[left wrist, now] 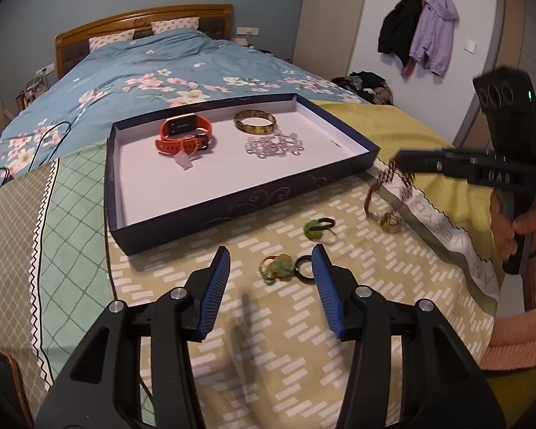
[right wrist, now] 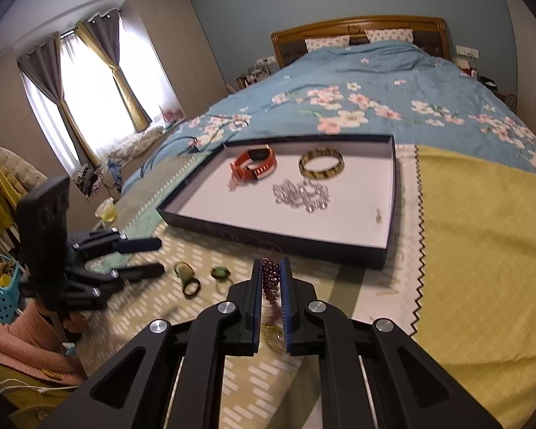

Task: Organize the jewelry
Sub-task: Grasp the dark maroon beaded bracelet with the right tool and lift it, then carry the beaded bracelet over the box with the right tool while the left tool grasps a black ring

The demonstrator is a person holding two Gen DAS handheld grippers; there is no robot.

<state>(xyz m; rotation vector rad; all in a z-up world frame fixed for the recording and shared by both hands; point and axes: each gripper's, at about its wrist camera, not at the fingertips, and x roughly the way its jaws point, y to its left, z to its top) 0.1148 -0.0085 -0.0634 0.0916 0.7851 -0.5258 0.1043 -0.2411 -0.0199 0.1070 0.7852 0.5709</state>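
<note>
Left gripper [left wrist: 271,261] hangs wide open over the rings [left wrist: 286,266] just in front of the tray [left wrist: 211,200], while the right gripper [right wrist: 271,268], off the tray's near right corner, pinches a dark red bead bracelet [right wrist: 270,279] lifted off the bedspread [left wrist: 339,321].

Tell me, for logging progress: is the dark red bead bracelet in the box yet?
Not yet. The right hand-held gripper pinches the bead bracelet short of the box.
</note>
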